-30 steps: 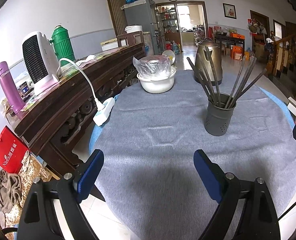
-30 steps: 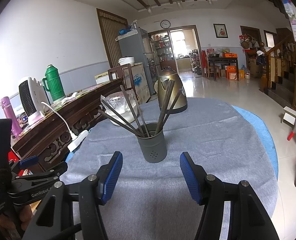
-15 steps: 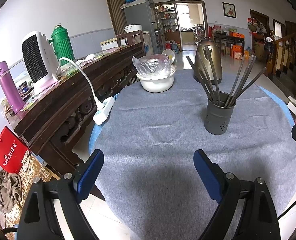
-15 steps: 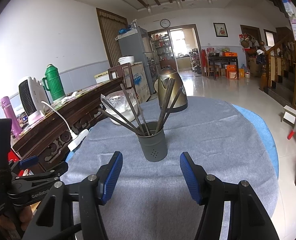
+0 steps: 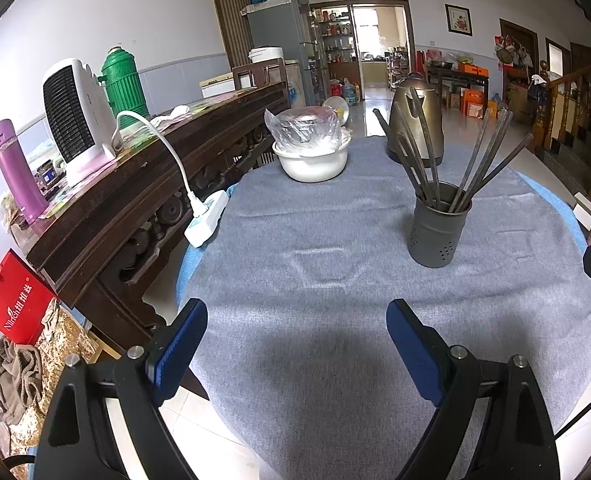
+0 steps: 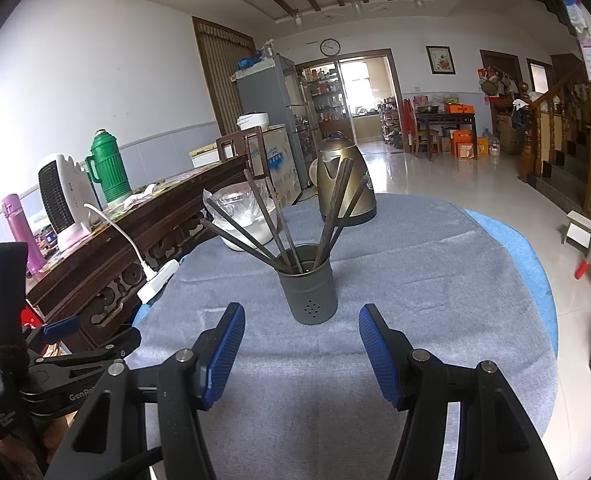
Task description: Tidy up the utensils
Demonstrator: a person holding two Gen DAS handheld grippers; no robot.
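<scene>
A dark grey perforated utensil holder [image 5: 438, 226] [image 6: 308, 285] stands upright on the round table's grey cloth [image 5: 335, 248]. Several dark chopsticks [image 5: 475, 160] [image 6: 263, 228] fan out of it. My left gripper [image 5: 297, 320] hovers open over the near part of the cloth, well short and left of the holder, with nothing between its blue pads. My right gripper [image 6: 301, 326] is open too, its fingers straddling the view of the holder from just in front, apart from it. The left gripper's body also shows in the right wrist view at far left.
A white bowl holding a plastic-wrapped dish [image 5: 310, 148] and a bronze kettle [image 5: 415, 120] stand at the table's far side. A dark wooden sideboard [image 5: 143, 184] along the left carries a heater, a green flask, a purple bottle and a power strip [image 5: 207, 220] hanging by the table edge.
</scene>
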